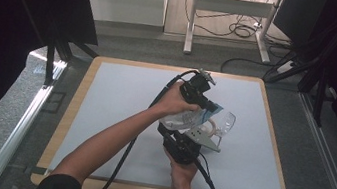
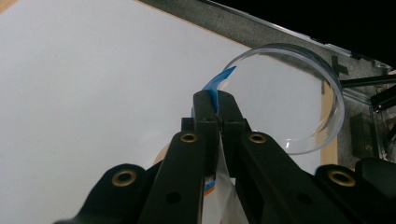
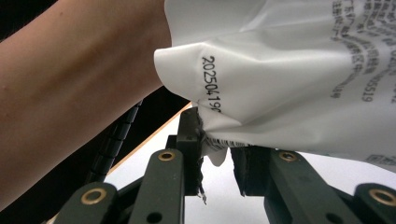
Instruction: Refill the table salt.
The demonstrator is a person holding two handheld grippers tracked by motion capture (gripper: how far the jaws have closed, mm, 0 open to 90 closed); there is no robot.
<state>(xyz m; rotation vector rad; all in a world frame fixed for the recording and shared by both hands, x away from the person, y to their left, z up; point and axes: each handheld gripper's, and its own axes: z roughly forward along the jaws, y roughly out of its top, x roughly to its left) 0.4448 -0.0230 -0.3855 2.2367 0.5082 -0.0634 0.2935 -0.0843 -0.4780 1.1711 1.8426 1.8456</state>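
**Q:** Evidently the work was under way. What was held, and by which claw?

**A:** The white printed plastic pouch with a blue top strip (image 1: 188,118) hung above the middle of the table (image 1: 117,117), stretched between both tools. The left claw (image 2: 217,109) was fully together, pinching the blue strip. The right claw (image 3: 215,135) gripped the crumpled lower corner of the pouch. Creases fanned out from its jaws, although the tip of the far jaw was hidden behind the film.

**Q:** How far had the task advanced?

**A:** By judgement, the opening of the pouch had begun but was not finished. Both grips were set and a ragged edge showed at the right claw, yet the blue strip remained attached and the body of the pouch looked closed. Its contents could not be made out clearly. Tearing the pouch fully open, and anything to be done with the contents, remained.

**Q:** What of edges and free room?

**A:** The clear round shallow plastic dish (image 1: 225,121) lay just beside the pouch, on the side away from the left forearm (image 1: 115,134). It sat near the far right part of the table, and a pull towards it risked a knock. Open white surface lay to the left and towards the person. The wooden border was well apart from both claws.
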